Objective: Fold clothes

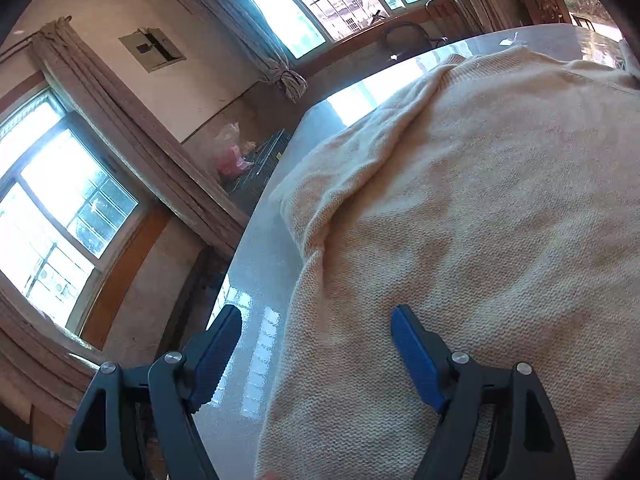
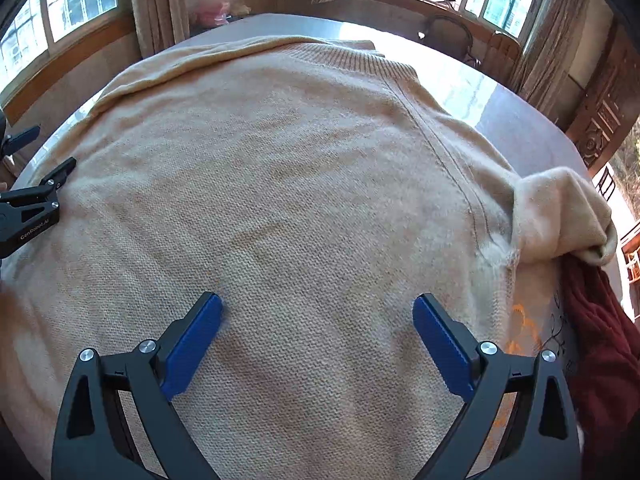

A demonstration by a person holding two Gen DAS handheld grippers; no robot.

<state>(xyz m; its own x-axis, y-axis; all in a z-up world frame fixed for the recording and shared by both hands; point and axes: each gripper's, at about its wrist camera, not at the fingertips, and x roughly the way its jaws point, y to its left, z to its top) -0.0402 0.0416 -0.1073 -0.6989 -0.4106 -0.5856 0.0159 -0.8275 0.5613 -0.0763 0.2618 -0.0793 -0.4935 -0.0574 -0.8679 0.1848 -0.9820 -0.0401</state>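
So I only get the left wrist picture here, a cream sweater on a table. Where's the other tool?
Observer: The right gripper hangs over the middle of the cream sweater, jaws open and gripping nothing.
Operator: Is the sleeve on that side laid flat?
Observer: No, the right sleeve is bunched up in a heap near the edge of the table.
Operator: Any other clothes around?
Observer: Yes, a dark red garment lies right next to that bunched sleeve, at the right edge of the picture.
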